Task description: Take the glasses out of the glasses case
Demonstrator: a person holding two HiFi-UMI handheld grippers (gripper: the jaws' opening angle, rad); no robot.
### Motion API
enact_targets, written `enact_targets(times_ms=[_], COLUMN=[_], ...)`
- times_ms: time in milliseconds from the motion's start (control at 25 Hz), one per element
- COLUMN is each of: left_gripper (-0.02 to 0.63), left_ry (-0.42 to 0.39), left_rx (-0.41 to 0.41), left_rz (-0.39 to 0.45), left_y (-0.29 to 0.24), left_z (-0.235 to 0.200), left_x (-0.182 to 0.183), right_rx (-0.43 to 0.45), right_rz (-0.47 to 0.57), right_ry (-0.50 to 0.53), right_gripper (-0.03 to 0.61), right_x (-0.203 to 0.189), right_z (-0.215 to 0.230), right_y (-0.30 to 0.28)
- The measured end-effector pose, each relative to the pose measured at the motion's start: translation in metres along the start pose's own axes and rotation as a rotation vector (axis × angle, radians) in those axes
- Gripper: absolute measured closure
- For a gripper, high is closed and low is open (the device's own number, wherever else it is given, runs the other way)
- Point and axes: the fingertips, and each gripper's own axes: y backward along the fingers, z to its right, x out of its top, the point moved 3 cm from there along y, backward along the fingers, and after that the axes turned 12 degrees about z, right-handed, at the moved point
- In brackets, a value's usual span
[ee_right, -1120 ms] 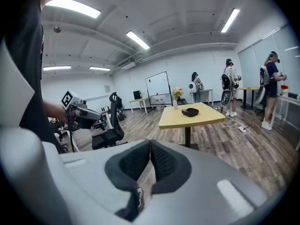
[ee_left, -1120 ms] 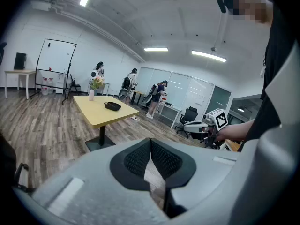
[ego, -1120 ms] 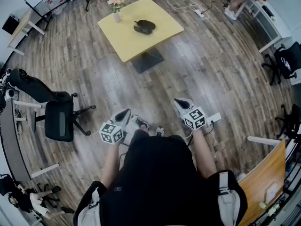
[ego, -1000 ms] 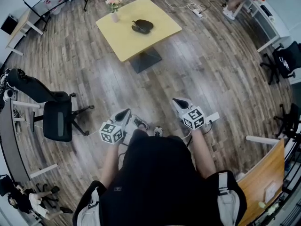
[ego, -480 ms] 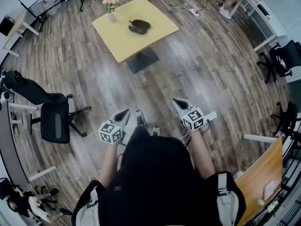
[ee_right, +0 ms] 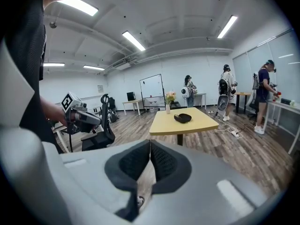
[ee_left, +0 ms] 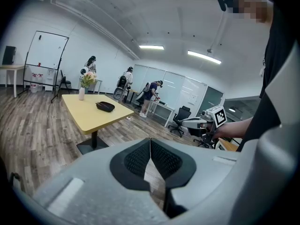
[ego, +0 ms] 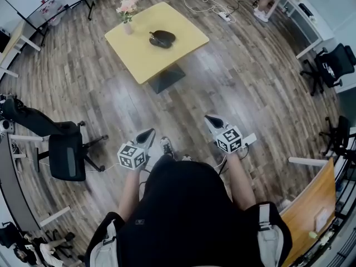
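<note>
While the person stands on the plank floor with arms held in close, both tools are held out low in front of the body, pointing toward a yellow table well ahead. On that table lies the glasses case — dark and rounded, roughly mid-top, too far off for me to tell whether its lid is up. A small vase of pink flowers stands near the far left corner, apart from the case.

The left gripper has its fingers pressed together at the tips. Only a thin wedge of floor shows between the ribbed pads lower down, and nothing is caught there. The right gripper is the same: tips touching, pads bare, holding nothing. Neither is anywhere near the case — a wide stretch of floor lies between them and the table.

Off to the person's left stands a black office chair. A whiteboard on a stand is by the far wall, and several other people stand beyond the table, none close to it.
</note>
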Motion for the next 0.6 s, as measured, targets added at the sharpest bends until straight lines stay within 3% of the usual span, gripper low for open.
enact_targets(times_ms=[600], left_gripper=[0.601], left_ry=[-0.011], left_rx=[-0.042], left_rz=[0.003], left_y=[-0.027], left_z=[-0.092], left_x=[0.038], right_rx=[-0.062], right_rz=[0.003], right_ry=[0.022], right_gripper=[0.572], right_x=[0.026], right_z=[0.013], right_y=[-0.084])
